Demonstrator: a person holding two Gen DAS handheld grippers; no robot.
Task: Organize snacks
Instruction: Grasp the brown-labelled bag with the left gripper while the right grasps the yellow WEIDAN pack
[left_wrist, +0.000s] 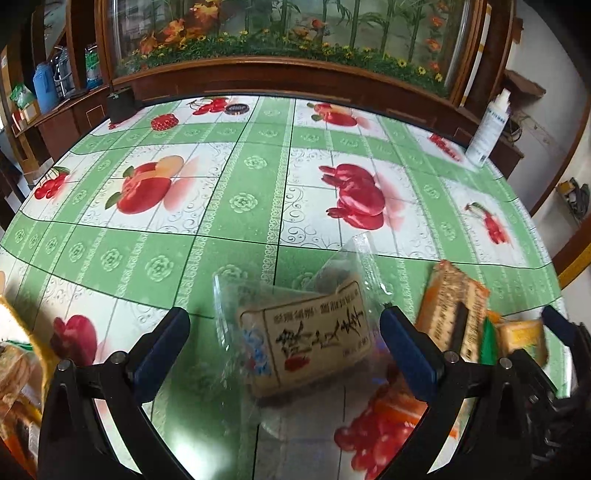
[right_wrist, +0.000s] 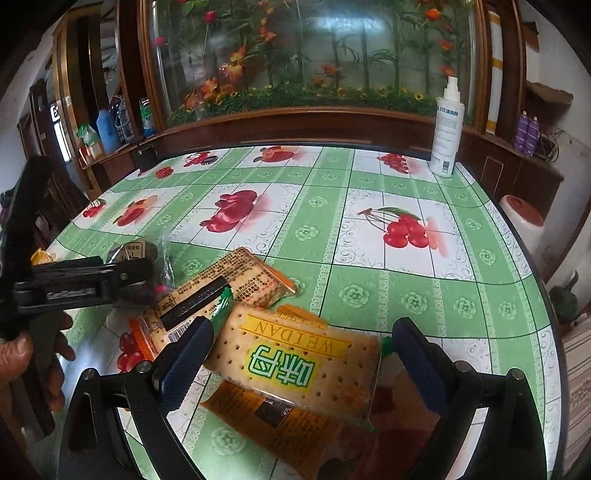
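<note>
My left gripper (left_wrist: 284, 336) is open, its blue-padded fingers on either side of a clear-wrapped snack with a beige label and black Chinese script (left_wrist: 317, 339) lying on the table. To its right lie an orange cracker pack (left_wrist: 452, 314) and a yellow-green one (left_wrist: 521, 339). My right gripper (right_wrist: 301, 354) is open around the WEIDAN cracker pack (right_wrist: 299, 362), which lies on another orange pack (right_wrist: 280, 424). A third orange cracker pack (right_wrist: 225, 284) lies further out. The left gripper body (right_wrist: 81, 280) shows at the left in the right wrist view.
The table has a green and white fruit-print cloth (left_wrist: 251, 195). A white spray bottle (right_wrist: 447, 129) stands at the far right edge. A small black box (left_wrist: 120, 103) sits at the far left. More snack packs (left_wrist: 18, 376) lie at my left. A wooden cabinet with a flower display (right_wrist: 314, 74) stands behind.
</note>
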